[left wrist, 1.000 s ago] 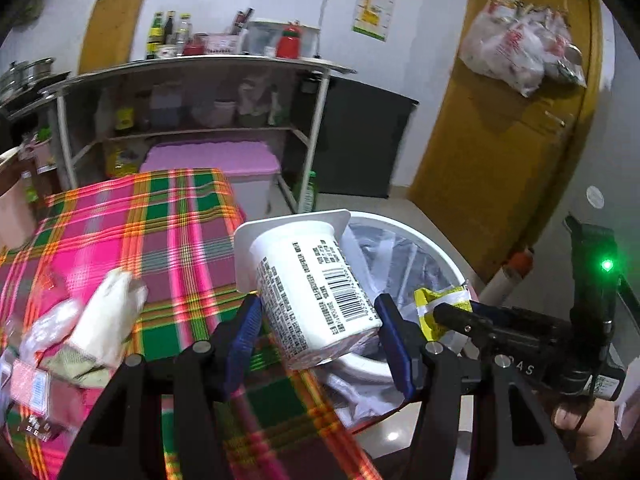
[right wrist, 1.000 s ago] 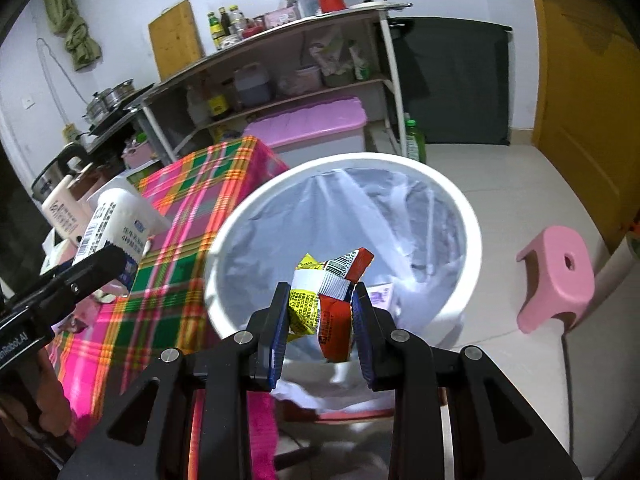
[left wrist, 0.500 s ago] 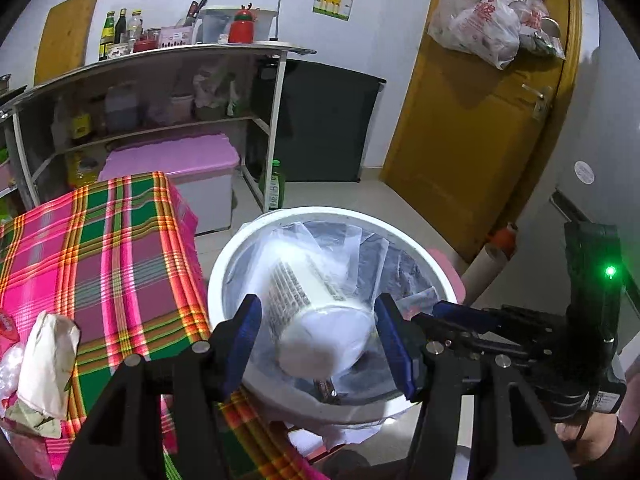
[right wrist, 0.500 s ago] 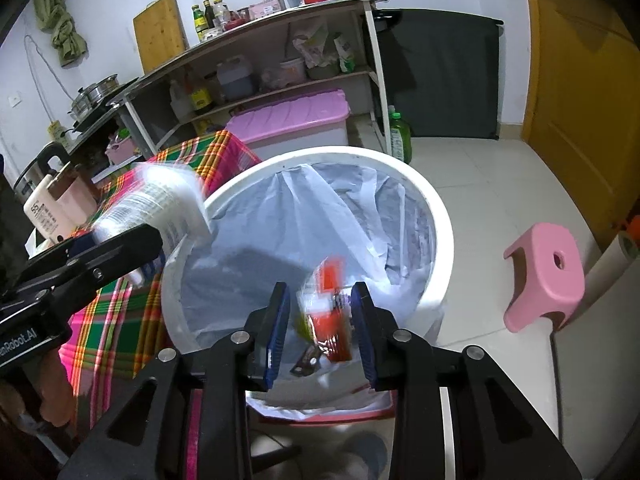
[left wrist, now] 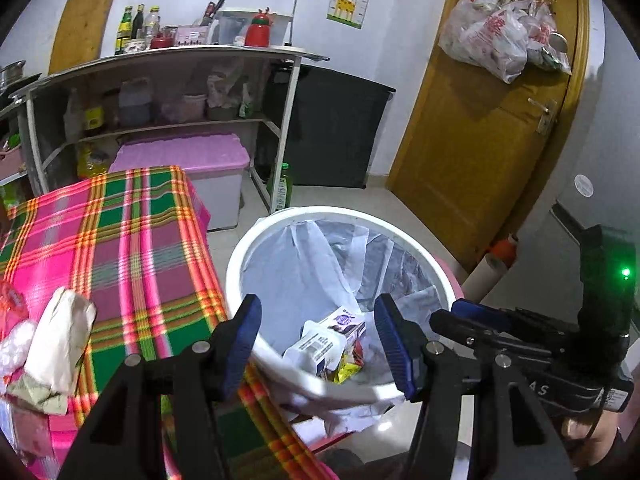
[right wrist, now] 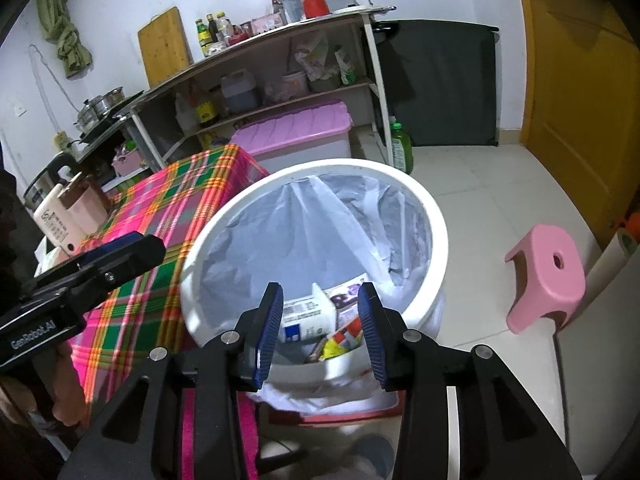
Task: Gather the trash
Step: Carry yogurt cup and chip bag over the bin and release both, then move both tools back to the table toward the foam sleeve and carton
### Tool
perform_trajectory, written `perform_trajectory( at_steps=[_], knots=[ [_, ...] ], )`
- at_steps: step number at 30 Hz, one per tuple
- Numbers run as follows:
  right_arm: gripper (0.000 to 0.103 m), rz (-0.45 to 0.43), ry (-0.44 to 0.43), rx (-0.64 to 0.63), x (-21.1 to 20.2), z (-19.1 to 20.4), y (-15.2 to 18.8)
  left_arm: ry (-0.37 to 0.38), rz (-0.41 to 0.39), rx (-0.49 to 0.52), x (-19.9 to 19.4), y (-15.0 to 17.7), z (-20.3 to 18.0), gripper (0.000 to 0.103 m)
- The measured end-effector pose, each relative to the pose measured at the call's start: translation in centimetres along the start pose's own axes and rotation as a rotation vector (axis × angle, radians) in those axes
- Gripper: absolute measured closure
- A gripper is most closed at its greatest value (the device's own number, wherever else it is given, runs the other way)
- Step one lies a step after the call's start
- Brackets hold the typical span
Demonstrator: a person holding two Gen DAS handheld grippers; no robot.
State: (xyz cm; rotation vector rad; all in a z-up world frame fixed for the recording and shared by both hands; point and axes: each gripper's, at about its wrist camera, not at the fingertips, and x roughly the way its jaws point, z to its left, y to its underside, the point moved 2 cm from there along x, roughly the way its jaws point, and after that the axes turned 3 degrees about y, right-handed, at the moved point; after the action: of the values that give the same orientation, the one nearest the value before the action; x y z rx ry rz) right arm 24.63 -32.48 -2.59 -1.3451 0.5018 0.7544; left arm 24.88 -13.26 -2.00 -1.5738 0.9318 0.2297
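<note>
A white bin (left wrist: 256, 240) with a clear liner stands beside the table; it also shows in the right wrist view (right wrist: 436, 220). At its bottom lie a white yogurt cup (left wrist: 316, 346), a purple-printed carton (left wrist: 346, 320) and a yellow and red wrapper (left wrist: 348, 368). The cup (right wrist: 306, 312) and wrapper (right wrist: 334, 344) also show in the right wrist view. My left gripper (left wrist: 318, 340) is open and empty above the bin's near rim. My right gripper (right wrist: 320, 326) is open and empty over the bin. More trash stays on the table: crumpled paper (left wrist: 60, 340).
The table has a pink and green plaid cloth (left wrist: 120, 240). A pink stool (right wrist: 548, 272) stands on the floor right of the bin. A pink-lidded box (right wrist: 296, 136) sits under the shelves. A yellow door (left wrist: 500, 120) with hanging bags is at the right.
Both grippers opened over the bin. The yogurt cup dropped from the left gripper and the wrapper from the right; both now lie at the bin's bottom.
</note>
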Motion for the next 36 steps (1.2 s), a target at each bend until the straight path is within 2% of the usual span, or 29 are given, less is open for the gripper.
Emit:
perform_trajectory(
  at_steps=[20,36],
  knots=[
    [0.063,-0.001,-0.138,-0.133,-3.9,8.6,4.4,-0.134,-0.047,-0.073,-8.0,5.9,2.9,0.042],
    [0.063,0.02,-0.257,-0.241,-4.3,13.7,6.4,-0.218,-0.068,-0.147,-12.3,9.6,6.2,0.042]
  ],
)
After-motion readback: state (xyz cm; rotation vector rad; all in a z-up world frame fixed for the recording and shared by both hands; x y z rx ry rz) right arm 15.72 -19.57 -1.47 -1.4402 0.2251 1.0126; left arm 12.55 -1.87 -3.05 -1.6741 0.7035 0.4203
